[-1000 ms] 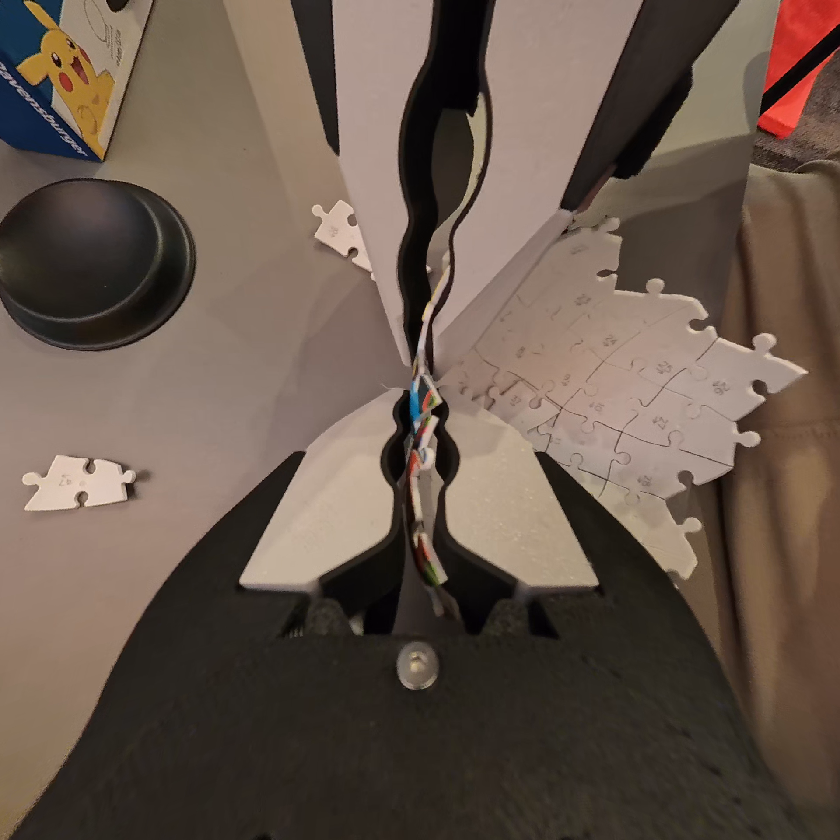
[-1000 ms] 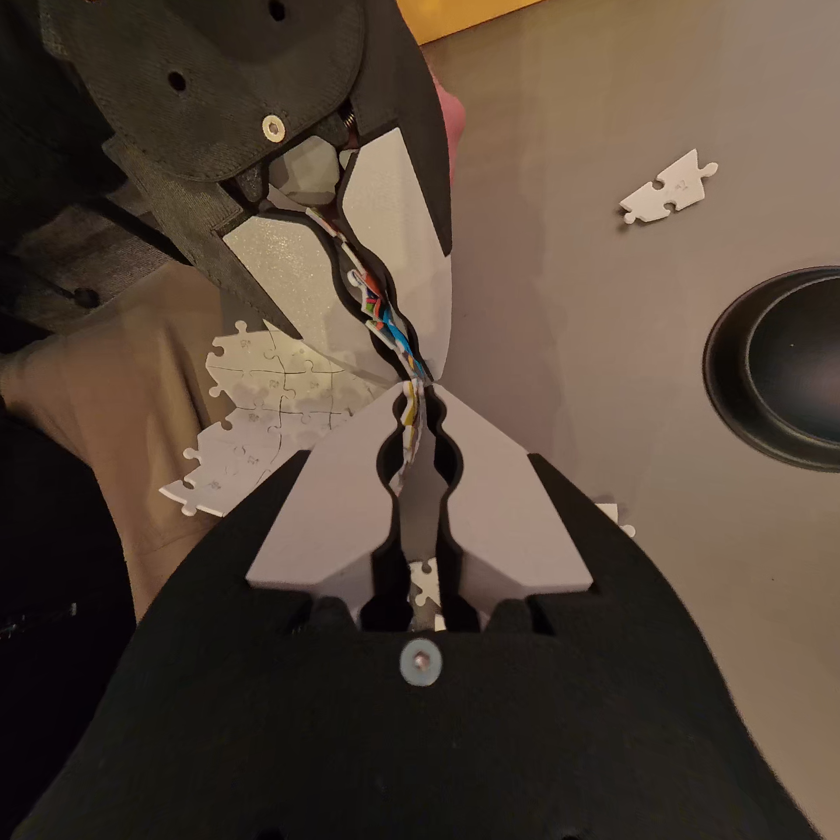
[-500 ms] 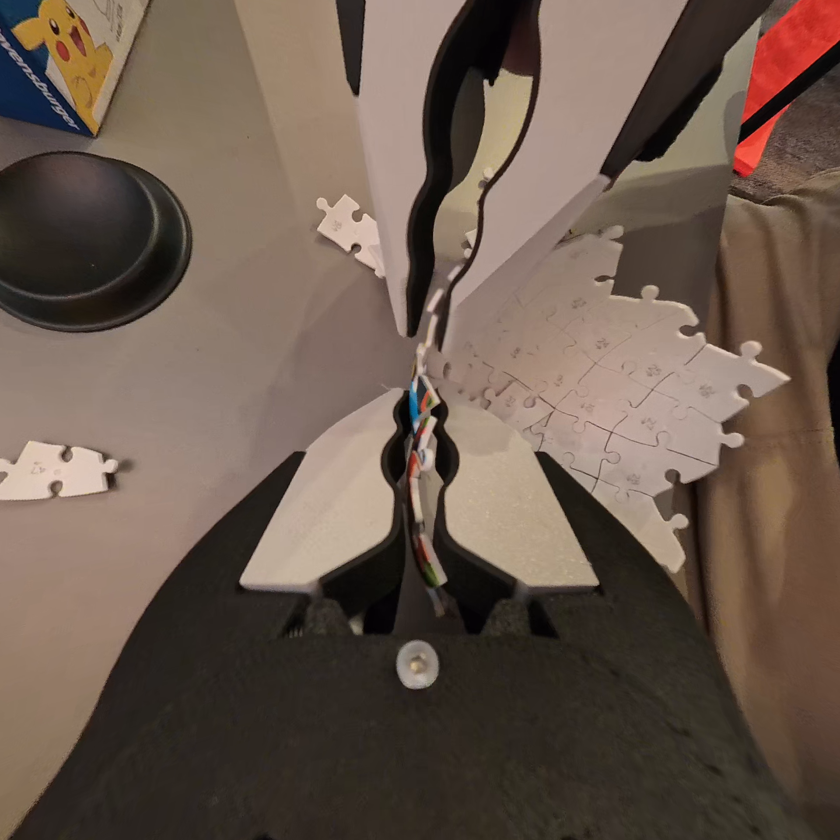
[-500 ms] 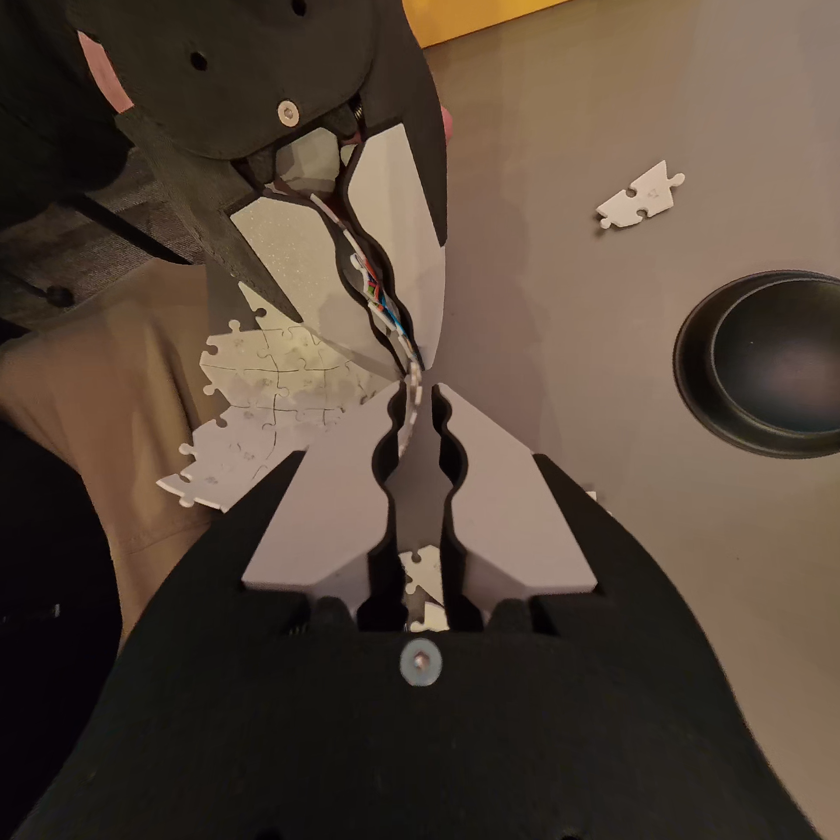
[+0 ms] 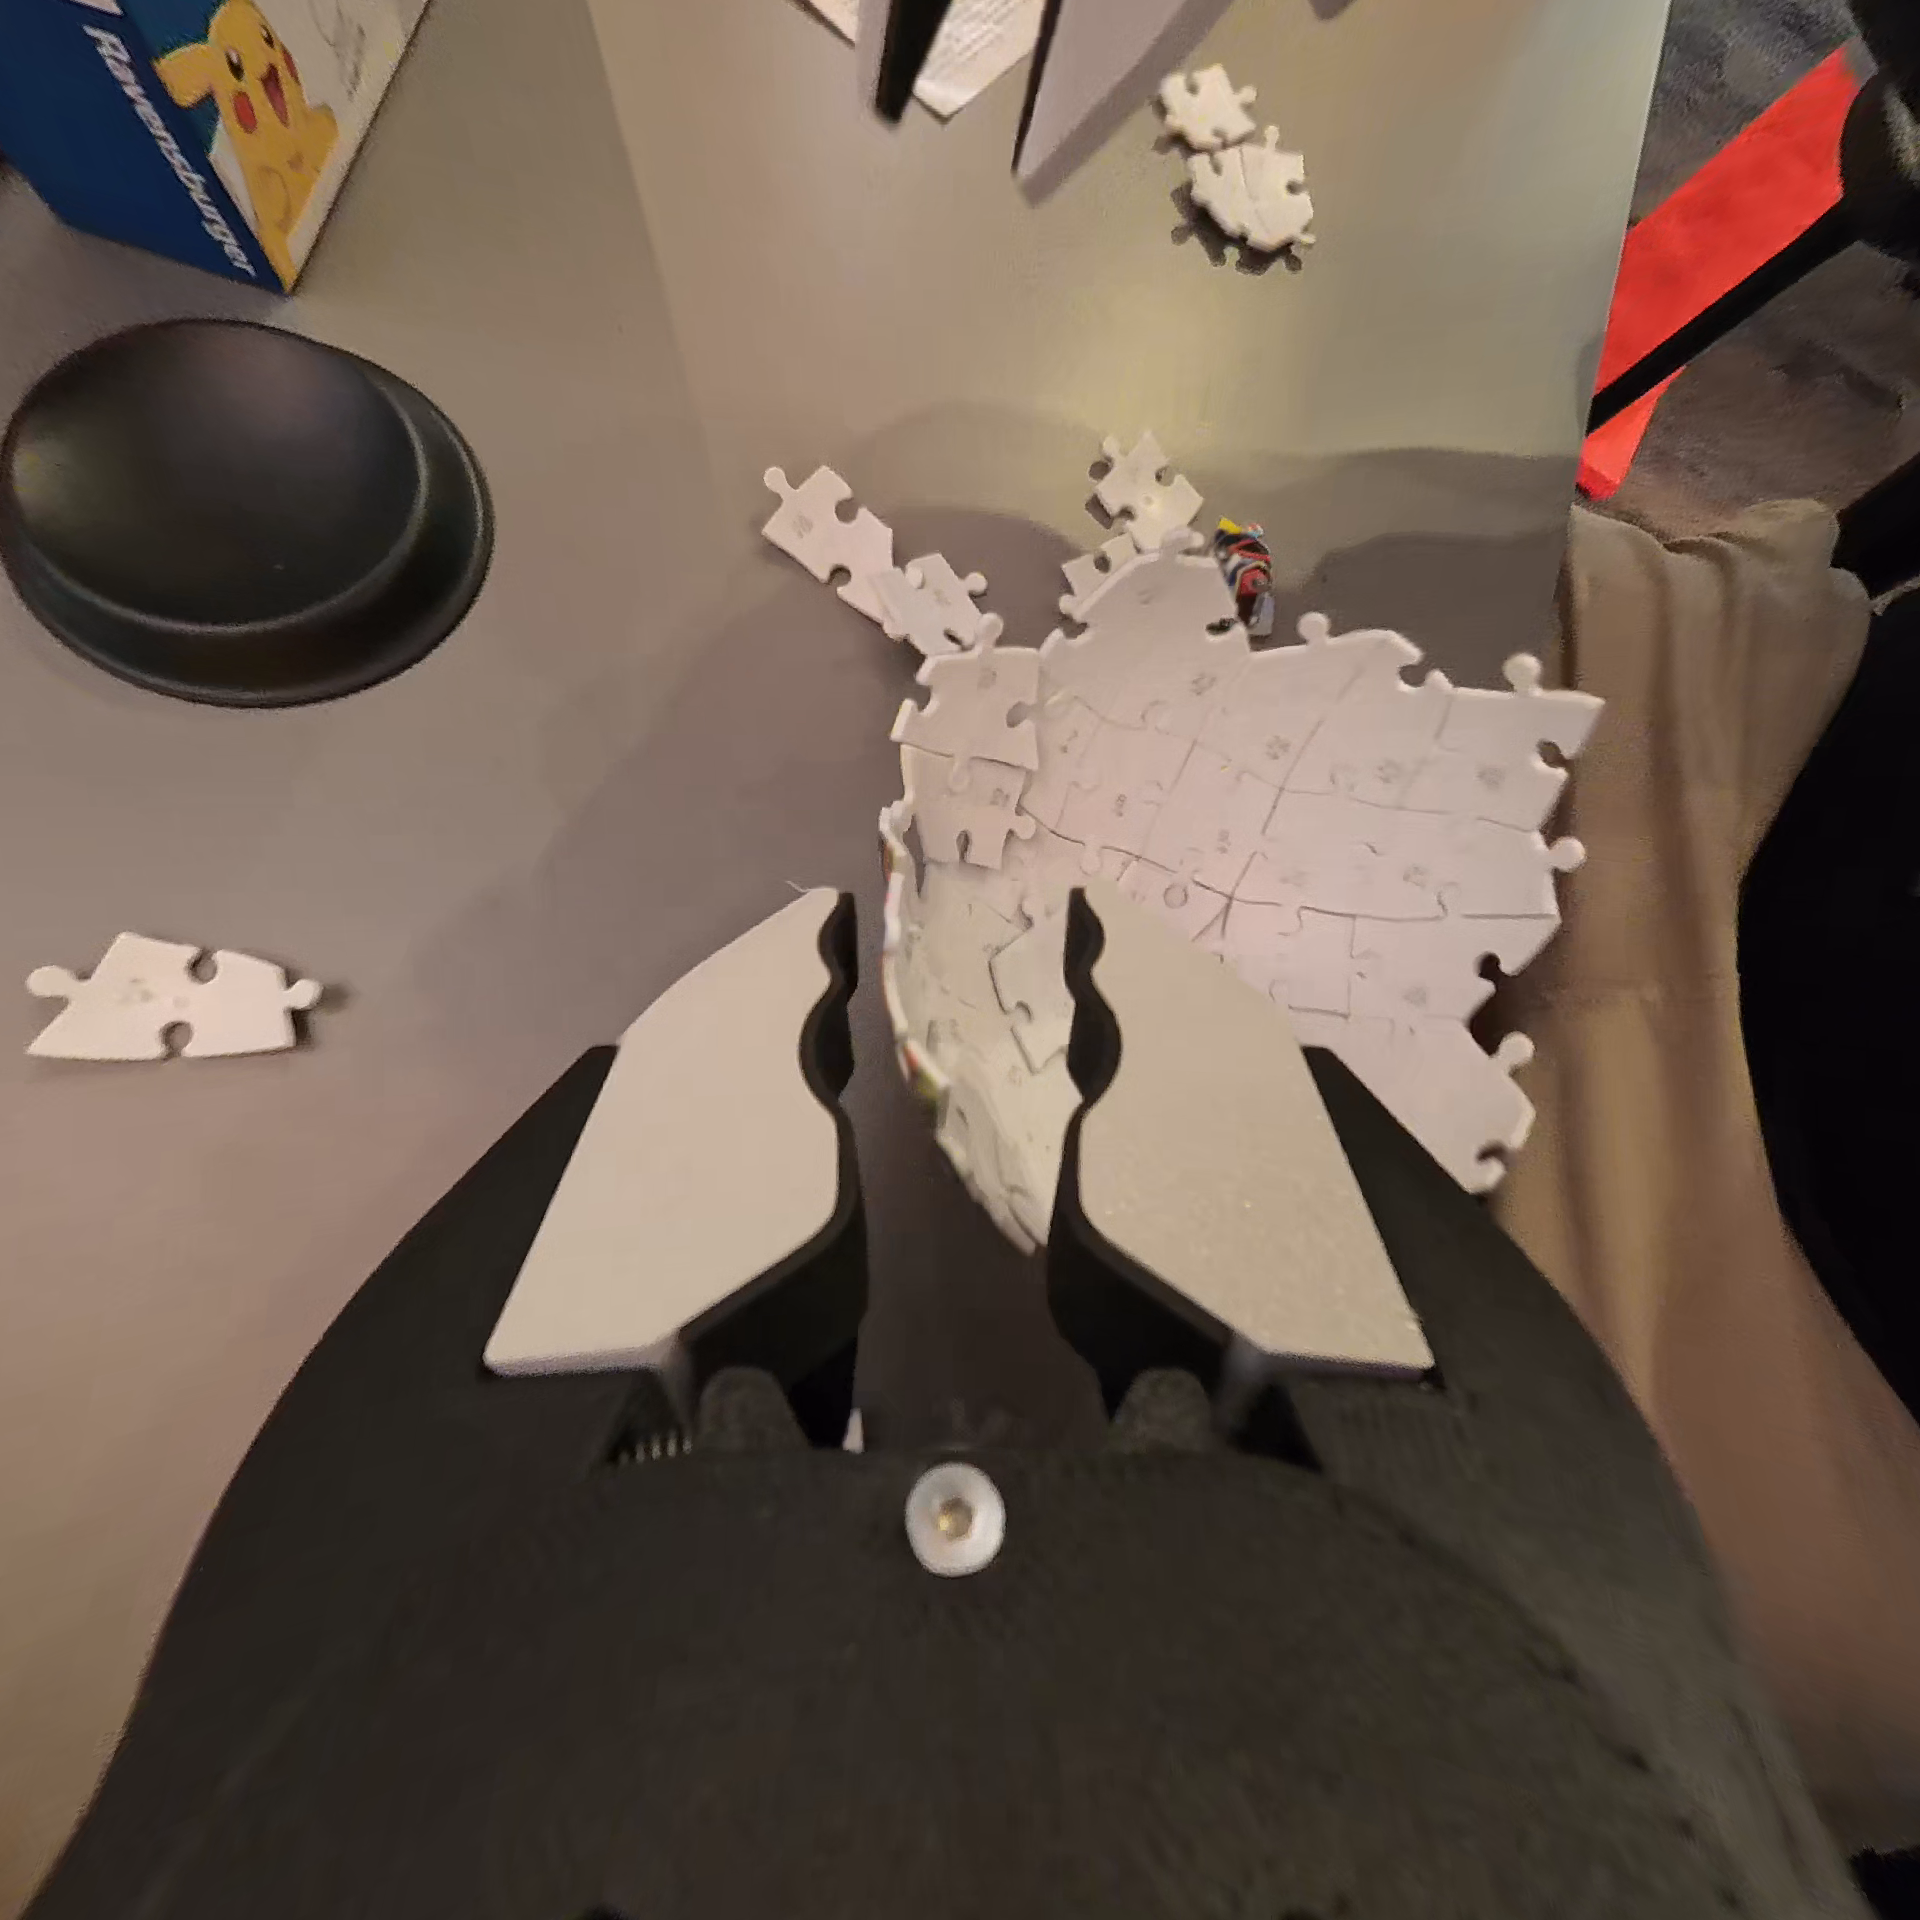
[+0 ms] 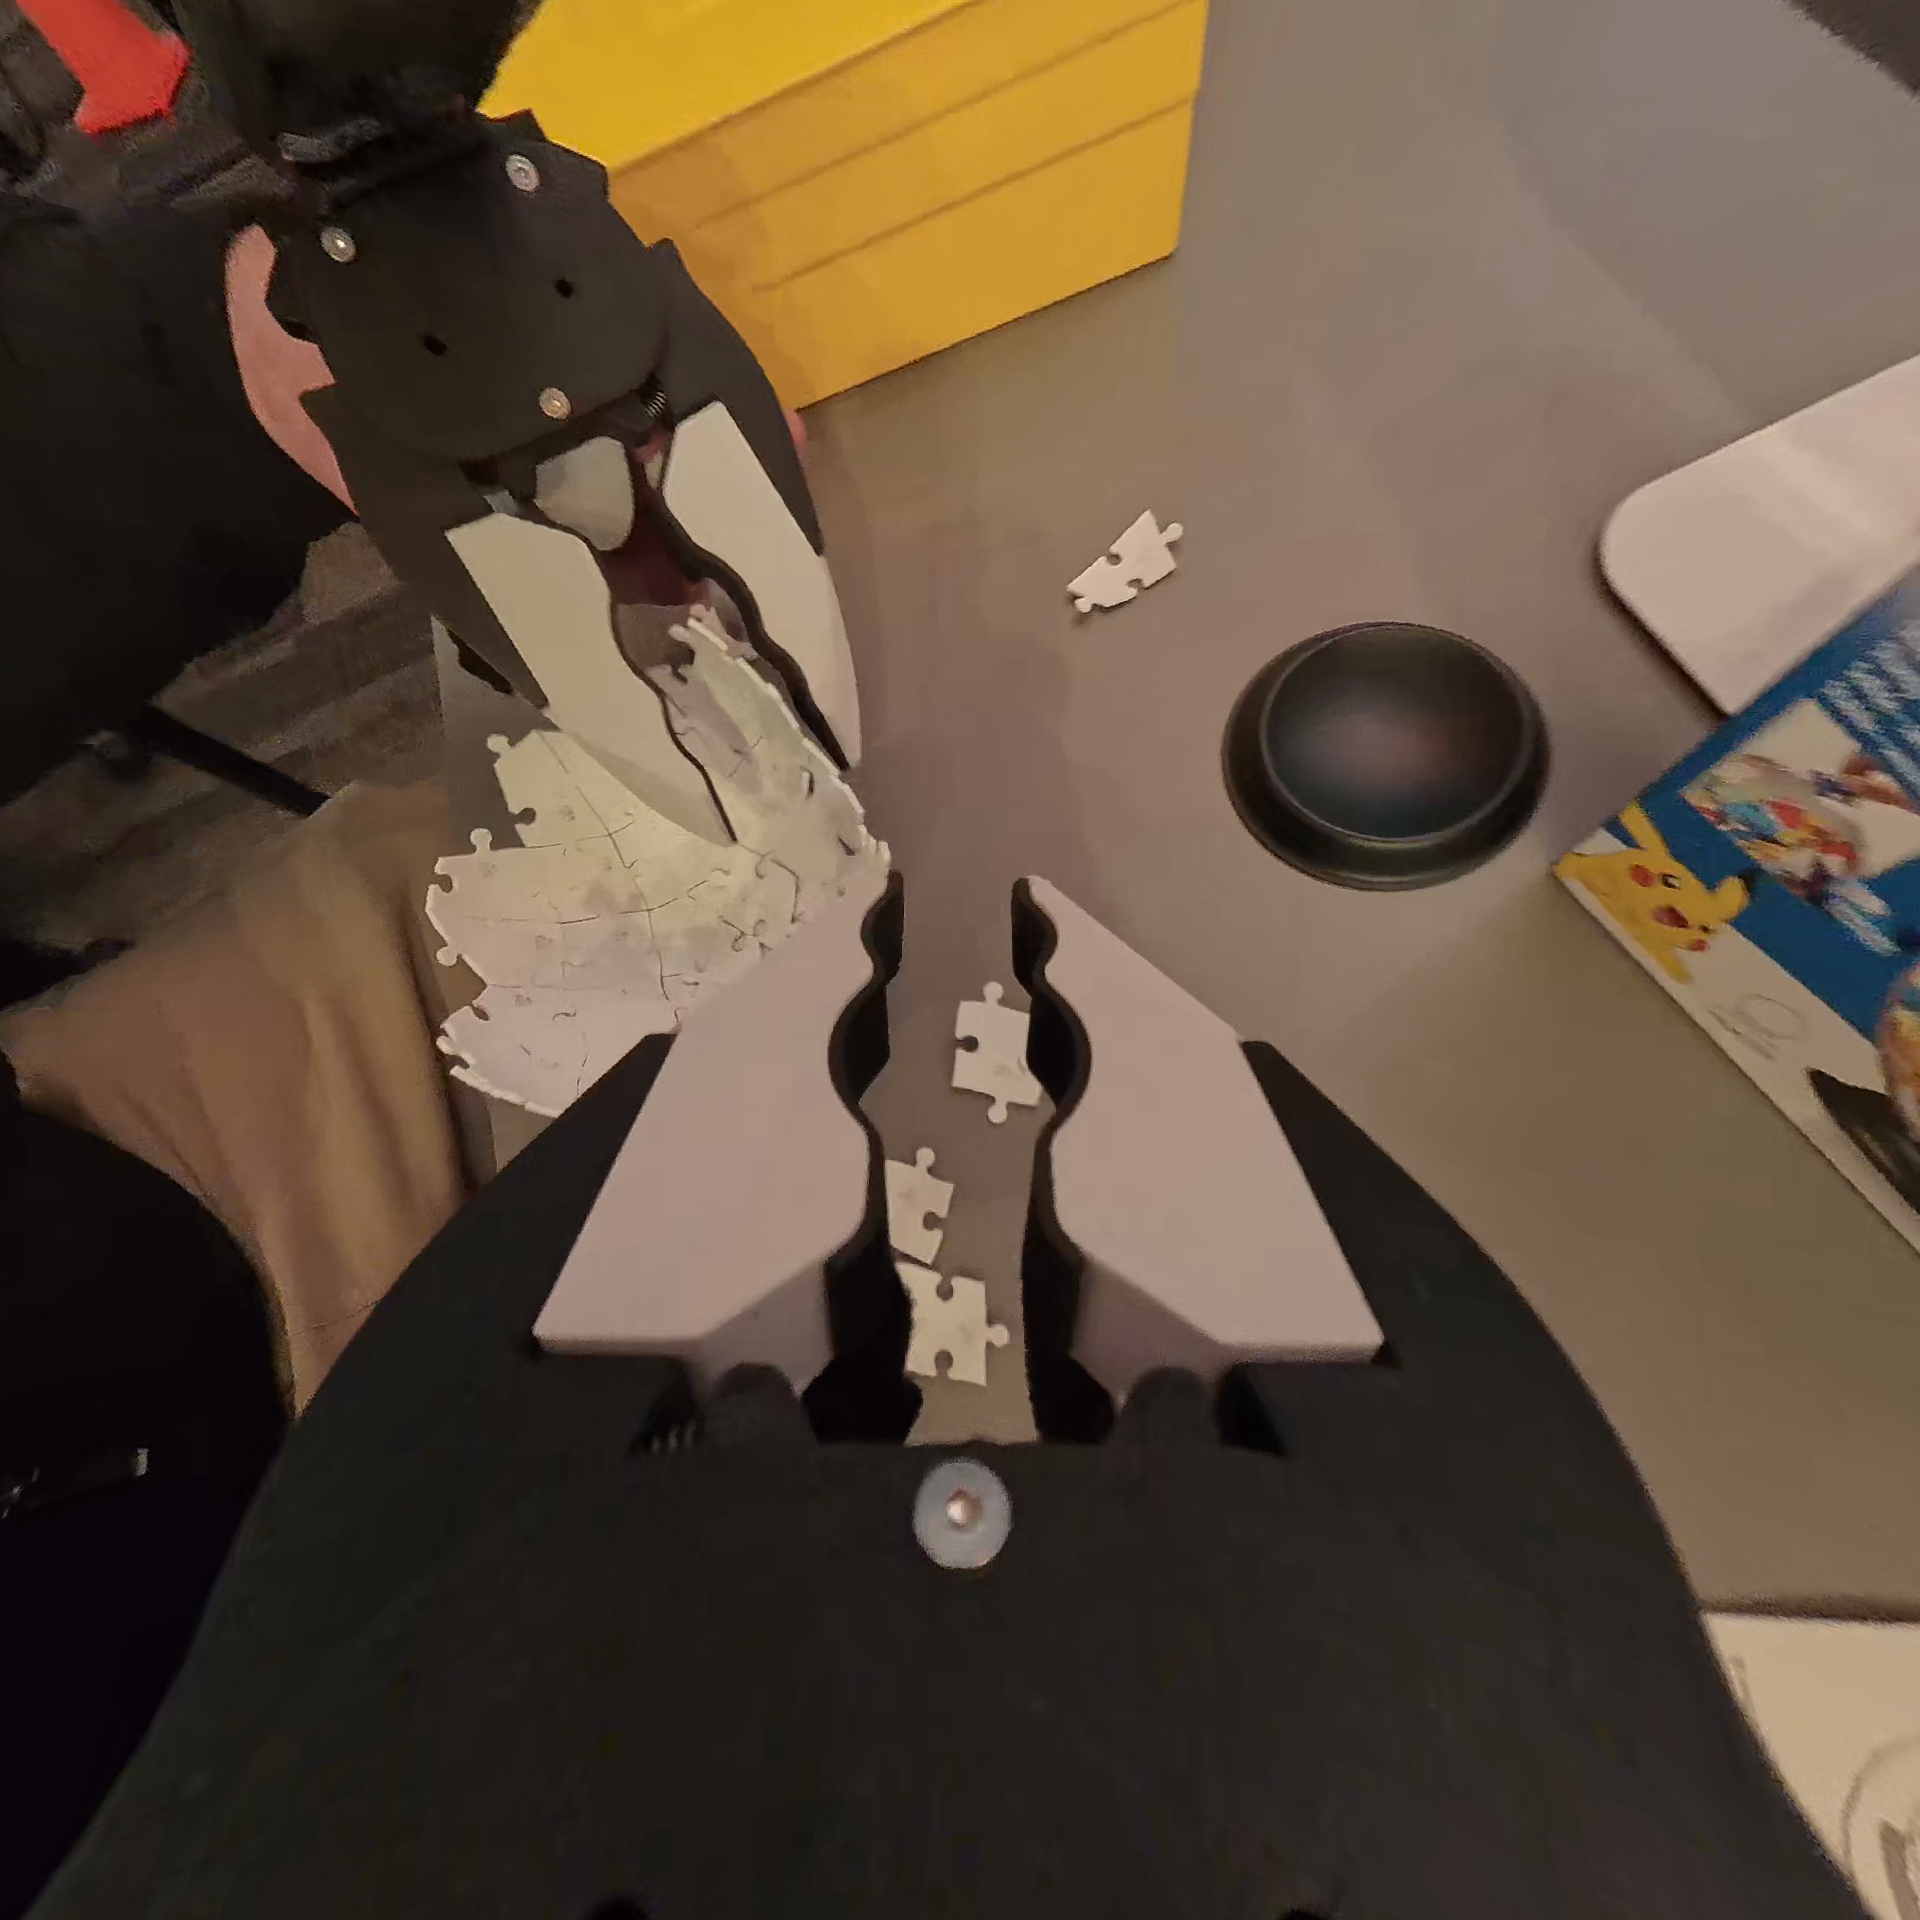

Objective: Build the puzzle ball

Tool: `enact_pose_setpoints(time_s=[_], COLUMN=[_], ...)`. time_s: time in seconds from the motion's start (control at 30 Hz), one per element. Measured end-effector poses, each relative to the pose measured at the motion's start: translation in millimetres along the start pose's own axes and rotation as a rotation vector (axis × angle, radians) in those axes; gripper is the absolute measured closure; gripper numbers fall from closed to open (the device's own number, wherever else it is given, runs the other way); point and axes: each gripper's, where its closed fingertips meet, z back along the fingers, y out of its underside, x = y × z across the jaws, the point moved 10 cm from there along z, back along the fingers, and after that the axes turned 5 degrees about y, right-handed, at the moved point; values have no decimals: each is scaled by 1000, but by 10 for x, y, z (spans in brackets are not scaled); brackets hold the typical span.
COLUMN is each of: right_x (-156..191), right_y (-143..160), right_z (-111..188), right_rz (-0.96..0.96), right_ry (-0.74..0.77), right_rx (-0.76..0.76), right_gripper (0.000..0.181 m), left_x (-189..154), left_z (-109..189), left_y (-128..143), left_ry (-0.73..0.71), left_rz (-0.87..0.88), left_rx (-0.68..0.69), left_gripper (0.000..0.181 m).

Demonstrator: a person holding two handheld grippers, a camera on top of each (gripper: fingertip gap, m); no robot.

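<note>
Loose puzzle pieces [image 6: 994,1049] dot the grey table [image 6: 1351,312].

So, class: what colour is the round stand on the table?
Black, a glossy domed stand; the right wrist view shows it best.

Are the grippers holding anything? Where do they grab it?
Nothing is clamped. The right gripper is open and empty. The left gripper is open too, its jaws apart around the joined puzzle section's edge.

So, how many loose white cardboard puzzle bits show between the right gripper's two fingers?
3, in a row on the grey table: farthest bit, middle bit, nearest bit. More may hide under the right gripper.
</note>
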Motion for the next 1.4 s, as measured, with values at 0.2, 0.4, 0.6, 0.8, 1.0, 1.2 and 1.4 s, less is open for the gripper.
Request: enact_pose_setpoints(time_s=[0.2, 0.4, 0.6, 0.8, 1.0, 1.2, 1.4], right_x=[-31, 122, 312, 388, 353, 351, 374], right_y=[62, 51, -223, -214, -112, -82, -85], right_z=[133, -27, -347, -733, -928, -946, -933], right_rz=[-5, 91, 225, 359, 348, 318, 307], right_ry=[23, 38, -66, -153, -165, -171, -157], right_rx=[-40, 3, 22, 234, 356, 381, 408], right_gripper=[157, 156, 157, 157, 162, 179, 179], left_x=[-85, -131, -131, -114, -130, -144, -183], left_z=[88, -19, 19, 6, -35, -79, -106], left_y=[22, 129, 220, 256, 140, 95, 70], left_ry=[-85, -180, -196, -176, -193, -223, -245], left_rz=[16, 32, 42, 38, 25, 41, 39], left_rx=[96, 179, 137, 85, 132, 171, 183], left_gripper=[147, 157, 166, 170, 171, 172, 171])
